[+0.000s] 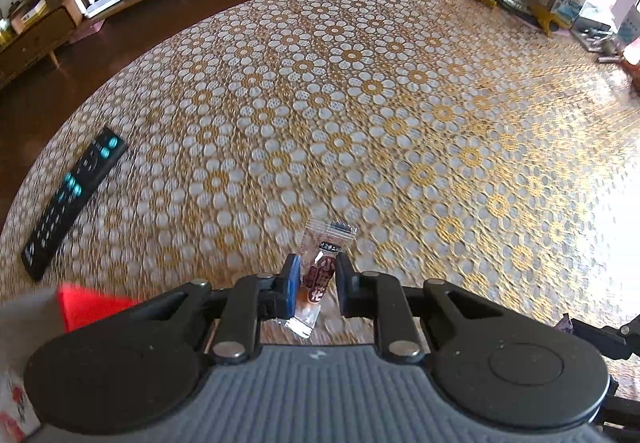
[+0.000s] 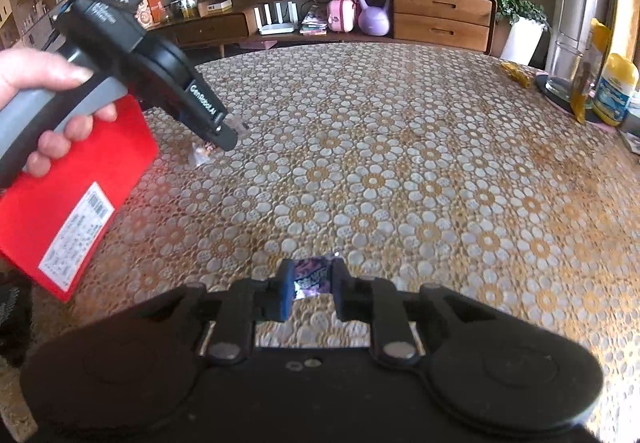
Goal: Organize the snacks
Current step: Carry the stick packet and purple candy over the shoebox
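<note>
Gold-and-white flower-patterned cloth covers the tabletop (image 1: 360, 103), with a wooden sideboard (image 2: 440, 15) along the top of both views. Low centre in the left wrist view, the left claw (image 1: 316, 283) is clamped on a clear-wrapped snack stick with a brown label (image 1: 322, 275), lifted off the cloth. Low centre in the right wrist view, the right claw (image 2: 310, 285) pinches a purple foil snack (image 2: 312, 277). A red box (image 2: 72, 203) lies at left; a black remote (image 1: 72, 199) rests at the left edge.
</note>
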